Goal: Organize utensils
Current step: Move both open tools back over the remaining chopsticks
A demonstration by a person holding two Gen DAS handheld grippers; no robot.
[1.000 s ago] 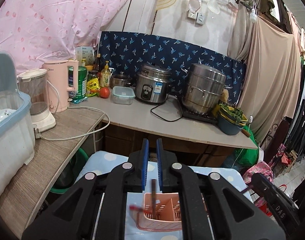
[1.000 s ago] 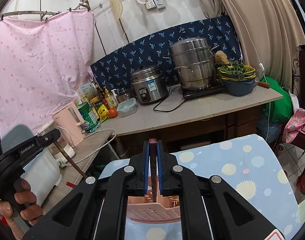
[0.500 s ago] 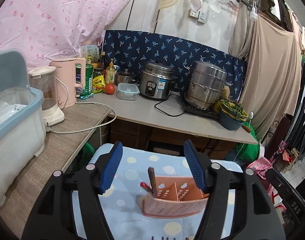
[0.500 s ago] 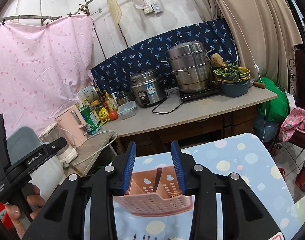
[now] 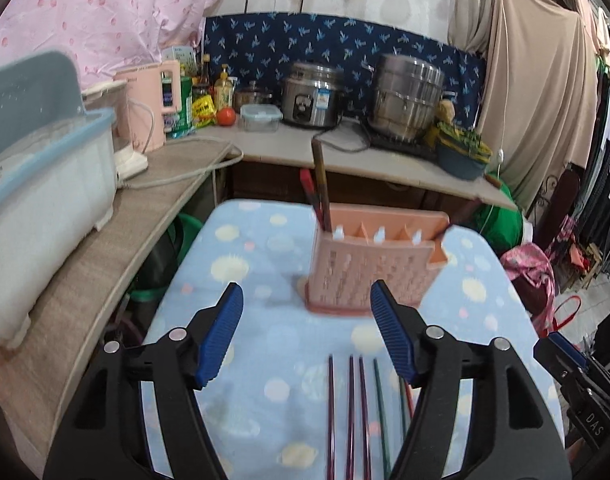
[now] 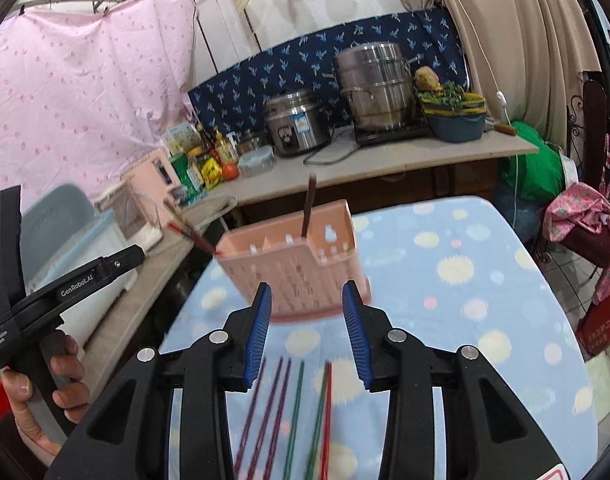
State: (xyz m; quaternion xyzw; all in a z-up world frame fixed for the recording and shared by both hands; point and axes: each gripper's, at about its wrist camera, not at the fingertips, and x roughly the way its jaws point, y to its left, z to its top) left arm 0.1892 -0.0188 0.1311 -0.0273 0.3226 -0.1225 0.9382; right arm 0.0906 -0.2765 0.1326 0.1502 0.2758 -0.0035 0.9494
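Observation:
A pink slotted utensil holder [image 5: 371,264] [image 6: 293,268] stands on the blue dotted cloth [image 5: 245,320]. A brown and a red chopstick [image 5: 319,188] stick up from its left slot. In the right wrist view a brown chopstick [image 6: 308,208] stands in a right-hand slot and red ones [image 6: 191,234] lean out at the left end. Several purple, green and red chopsticks [image 5: 351,412] [image 6: 289,412] lie on the cloth under the jaws. My left gripper [image 5: 307,292] is wide open and holds nothing, short of the holder. My right gripper [image 6: 307,296] is open less wide and holds nothing.
A wooden counter [image 5: 105,248] at the left carries a white dish box [image 5: 45,200] and a pink kettle [image 5: 149,104]. Behind, a worktop [image 5: 345,152] holds a rice cooker [image 5: 311,94], a steel pot [image 5: 409,100] and bottles. A hand [image 6: 45,380] grips the left tool.
Both grippers went from shut above the holder to open, leaving their chopsticks standing in it. Both pulled back and down, so the chopsticks on the cloth came into view.

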